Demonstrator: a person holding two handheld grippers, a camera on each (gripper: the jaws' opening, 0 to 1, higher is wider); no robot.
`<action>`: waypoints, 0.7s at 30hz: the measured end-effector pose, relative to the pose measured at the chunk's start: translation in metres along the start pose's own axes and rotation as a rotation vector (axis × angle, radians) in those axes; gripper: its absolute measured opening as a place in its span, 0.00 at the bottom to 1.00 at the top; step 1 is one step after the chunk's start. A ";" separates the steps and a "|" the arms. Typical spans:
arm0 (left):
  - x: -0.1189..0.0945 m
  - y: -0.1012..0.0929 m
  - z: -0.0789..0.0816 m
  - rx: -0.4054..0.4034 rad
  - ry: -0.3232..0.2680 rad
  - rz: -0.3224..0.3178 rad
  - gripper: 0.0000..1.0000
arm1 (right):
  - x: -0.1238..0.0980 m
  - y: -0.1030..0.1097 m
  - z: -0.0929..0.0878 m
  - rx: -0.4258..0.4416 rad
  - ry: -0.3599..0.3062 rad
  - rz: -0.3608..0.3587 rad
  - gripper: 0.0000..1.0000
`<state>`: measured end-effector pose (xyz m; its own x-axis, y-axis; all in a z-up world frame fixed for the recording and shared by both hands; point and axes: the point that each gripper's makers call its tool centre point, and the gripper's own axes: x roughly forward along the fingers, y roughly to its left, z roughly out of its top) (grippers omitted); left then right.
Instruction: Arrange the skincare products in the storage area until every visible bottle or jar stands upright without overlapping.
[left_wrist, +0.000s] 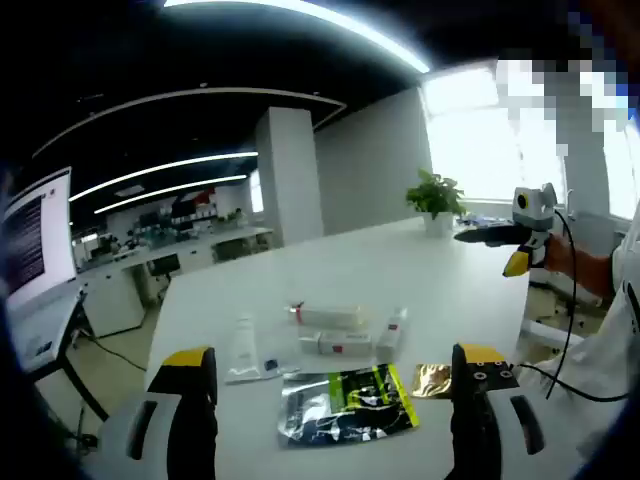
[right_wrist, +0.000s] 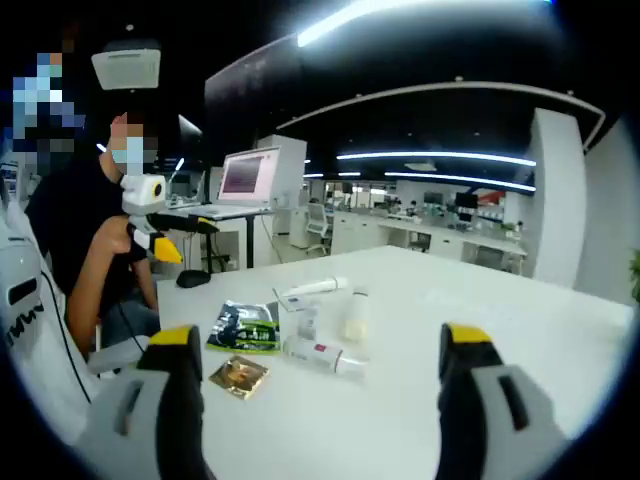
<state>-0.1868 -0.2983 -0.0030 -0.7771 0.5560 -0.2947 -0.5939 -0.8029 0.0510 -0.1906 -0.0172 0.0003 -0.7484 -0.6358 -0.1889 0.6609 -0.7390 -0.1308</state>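
Yellow-tipped left gripper and right gripper, which we hold wide apart, hover near the black pouch.

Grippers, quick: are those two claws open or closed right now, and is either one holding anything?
Left gripper: open, jaws wide apart, holding nothing, above the white table.
Right gripper: open, jaws wide apart, holding nothing.

An open-plan office: a wide white surface, rows of desks with chairs beyond, a lit monitor, strip ceiling lights, white columns and a potted plant beside bright windows.
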 end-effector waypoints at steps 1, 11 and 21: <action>0.000 0.001 -0.002 -0.003 0.009 0.005 0.99 | 0.000 -0.001 -0.001 0.000 0.006 0.000 1.00; 0.002 0.004 -0.008 -0.006 0.039 0.019 0.99 | 0.000 -0.003 -0.008 0.009 0.032 0.006 1.00; -0.003 0.008 -0.007 -0.030 0.021 0.018 0.99 | 0.003 -0.002 -0.010 0.021 0.037 0.010 0.99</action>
<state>-0.1880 -0.3074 -0.0087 -0.7828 0.5373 -0.3139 -0.5732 -0.8190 0.0278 -0.1936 -0.0157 -0.0093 -0.7388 -0.6347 -0.2265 0.6667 -0.7374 -0.1084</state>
